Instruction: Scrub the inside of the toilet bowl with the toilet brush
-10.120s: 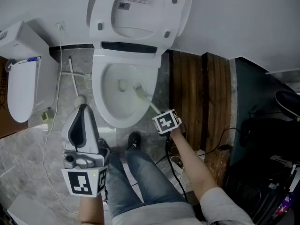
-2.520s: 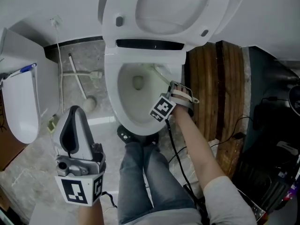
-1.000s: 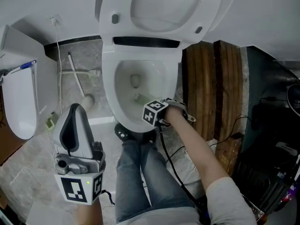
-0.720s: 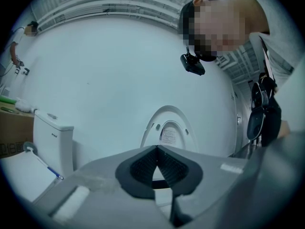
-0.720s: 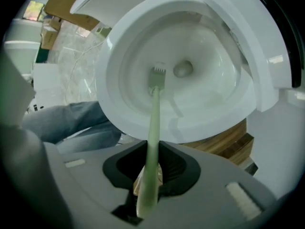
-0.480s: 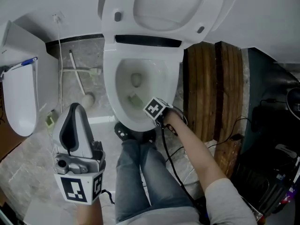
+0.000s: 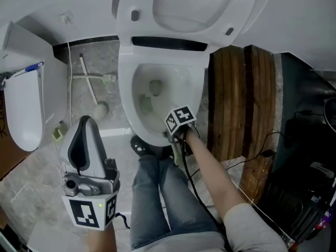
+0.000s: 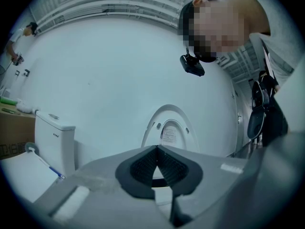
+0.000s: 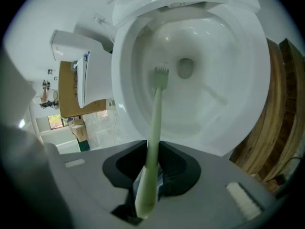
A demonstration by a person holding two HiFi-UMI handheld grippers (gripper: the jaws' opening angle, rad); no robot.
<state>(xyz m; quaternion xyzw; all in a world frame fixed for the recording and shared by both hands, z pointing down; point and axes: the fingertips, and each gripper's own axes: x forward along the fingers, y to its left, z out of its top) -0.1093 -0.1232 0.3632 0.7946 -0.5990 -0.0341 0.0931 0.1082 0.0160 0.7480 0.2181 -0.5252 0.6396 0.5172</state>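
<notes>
The right gripper (image 9: 152, 151) has its jaws clenched on the handle of the toilet brush (image 9: 155, 113). The bristle head is inside the toilet bowl (image 9: 228, 51), just left of the drain. Keeping the head pressed to the wall and sweeping around should scrub well. The left gripper (image 8: 156, 162) is held aside, its jaws pressed together on nothing.

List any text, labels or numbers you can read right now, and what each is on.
Nothing is legible.
Sticker on raised toilet lid: print too small.
Mark on the second cistern: blurred.
Marker squares on left gripper and right gripper: patterns, no words.
Toilet brush: no print.
</notes>
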